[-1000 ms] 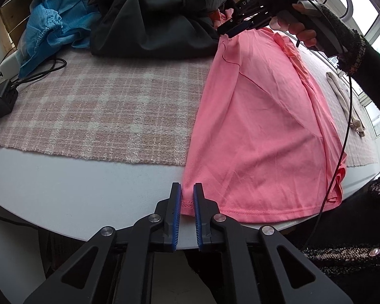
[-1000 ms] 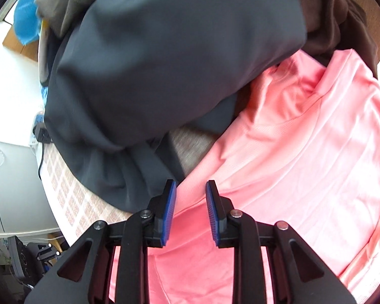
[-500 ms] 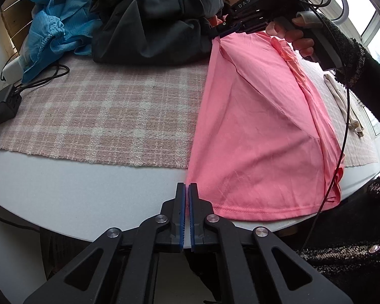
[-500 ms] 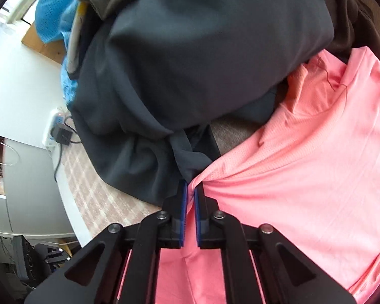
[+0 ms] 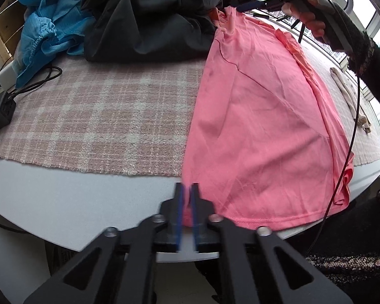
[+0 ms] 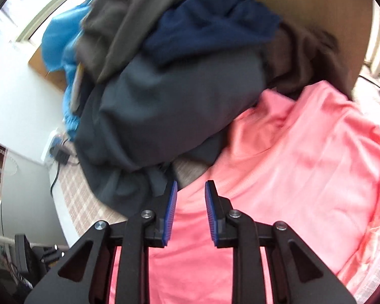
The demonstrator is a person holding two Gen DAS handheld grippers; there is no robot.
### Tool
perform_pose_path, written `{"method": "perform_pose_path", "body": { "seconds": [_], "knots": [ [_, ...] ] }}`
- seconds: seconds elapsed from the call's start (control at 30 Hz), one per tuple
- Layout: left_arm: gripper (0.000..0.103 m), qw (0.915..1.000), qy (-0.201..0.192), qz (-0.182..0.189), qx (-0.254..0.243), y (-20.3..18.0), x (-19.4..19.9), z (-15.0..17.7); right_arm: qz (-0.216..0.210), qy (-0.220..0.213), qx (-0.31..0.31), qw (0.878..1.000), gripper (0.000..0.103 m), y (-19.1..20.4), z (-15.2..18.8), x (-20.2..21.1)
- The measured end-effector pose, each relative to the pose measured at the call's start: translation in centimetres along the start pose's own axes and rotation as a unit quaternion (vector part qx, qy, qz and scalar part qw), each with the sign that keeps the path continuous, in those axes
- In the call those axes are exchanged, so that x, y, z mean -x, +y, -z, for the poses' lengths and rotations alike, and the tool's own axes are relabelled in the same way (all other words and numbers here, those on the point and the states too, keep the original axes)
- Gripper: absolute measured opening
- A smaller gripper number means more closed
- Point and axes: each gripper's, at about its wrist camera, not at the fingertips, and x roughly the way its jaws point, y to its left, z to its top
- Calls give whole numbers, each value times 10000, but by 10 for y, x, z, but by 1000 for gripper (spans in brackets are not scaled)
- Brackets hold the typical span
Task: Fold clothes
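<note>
Left gripper jaws pinch pink shirt hem; right gripper jaws opening.

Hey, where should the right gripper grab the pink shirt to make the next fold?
Probably the pink shirt at its far shoulder edge, beside the dark clothes pile. Come from above: the cloth lies flat there. The right gripper is opening with nothing pinched; the left gripper is shut on the near hem corner.
</note>
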Motion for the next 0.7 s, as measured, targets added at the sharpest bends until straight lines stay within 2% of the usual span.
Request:
{"method": "perform_pose_path", "body": {
  "seconds": [0.07, 0.13, 0.2, 0.3, 0.43, 0.5, 0.57, 0.63, 0.7],
  "knots": [
    [0, 9999, -46, 74, 56, 2, 3, 1, 329, -180, -225, 9990, 23, -23, -14, 8],
    [0, 9999, -64, 116, 110, 5, 6, 1, 516, -20, -177, 9985, 23, -32, -26, 0],
    [0, 9998, -59, 95, 132, 6, 8, 1, 463, 236, -116, 9986, 23, -30, -31, -15],
    [0, 9999, -3, 87, 144, 4, 6, -1, 221, 553, 32, 9982, 29, -14, -32, -36],
    [0, 9999, 113, -32, 117, 4, 10, 2, 279, 577, 425, 9970, 32, 10, -28, -46],
    [6, 9996, 195, -153, 160, 8, 15, 4, -105, 501, 311, 9982, 32, 2, -26, -30],
    [6, 9990, 150, -309, 271, 15, 28, 0, -357, 284, 125, 9989, 32, -13, -22, -7],
    [5, 9990, -19, -327, 288, 18, 43, -15, -112, -33, -152, 9998, 32, -41, -18, 18],
    [6, 9994, -246, -246, 24, 6, 52, -45, 104, -164, -521, 9985, 32, -70, -9, 36]
  ]
}}
